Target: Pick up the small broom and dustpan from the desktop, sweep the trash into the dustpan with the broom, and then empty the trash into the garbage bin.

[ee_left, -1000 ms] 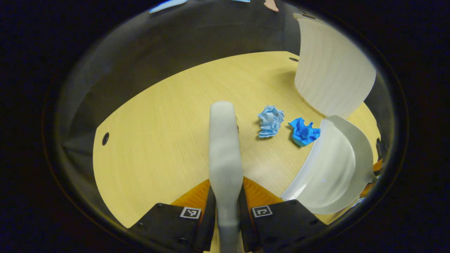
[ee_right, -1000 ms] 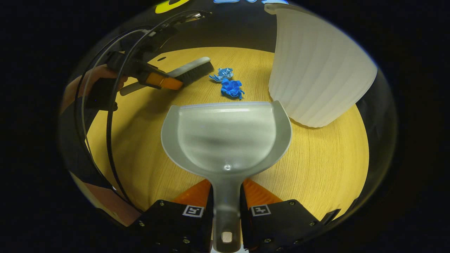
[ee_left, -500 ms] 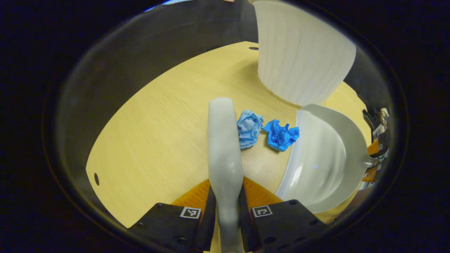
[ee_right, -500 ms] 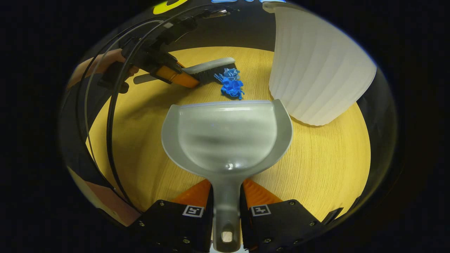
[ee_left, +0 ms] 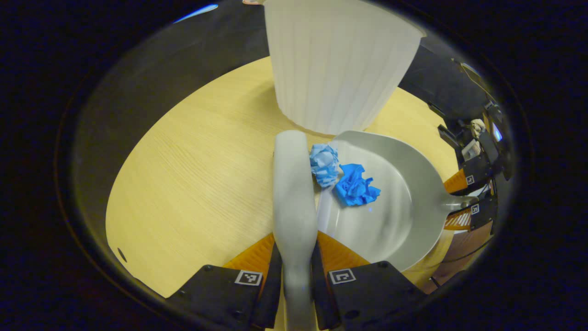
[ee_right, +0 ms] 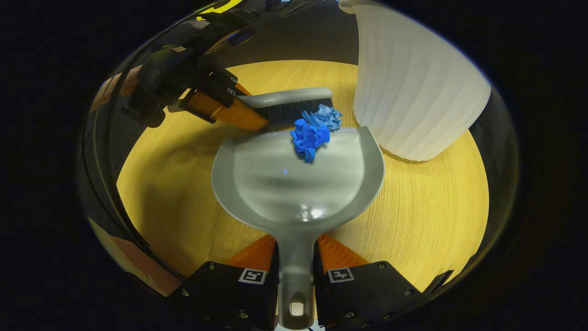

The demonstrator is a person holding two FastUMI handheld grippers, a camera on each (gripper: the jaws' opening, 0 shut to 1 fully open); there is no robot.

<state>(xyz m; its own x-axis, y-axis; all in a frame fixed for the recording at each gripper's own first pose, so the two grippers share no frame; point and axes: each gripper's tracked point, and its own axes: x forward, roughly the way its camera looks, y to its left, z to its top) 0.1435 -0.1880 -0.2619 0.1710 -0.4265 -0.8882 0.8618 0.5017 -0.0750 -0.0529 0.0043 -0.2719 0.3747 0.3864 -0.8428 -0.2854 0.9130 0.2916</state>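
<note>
Two paper wads (ee_right: pixel 314 128) at dustpan (ee_right: pixel 294 184) lip; left hand-held gripper (ee_left: pixel 296 257) clamps broom (ee_left: pixel 294 184), right hand-held gripper (ee_right: pixel 296 262) clamps dustpan.

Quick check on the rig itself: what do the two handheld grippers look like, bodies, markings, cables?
Each gripper, left gripper and right gripper, has a black angular body with screws and a small square black-and-white marker at the base of each finger. In the right gripper view, thin black cables loop beside the left unit.

Opposed close views, shared dustpan (ee_left: pixel 390 207)
</note>
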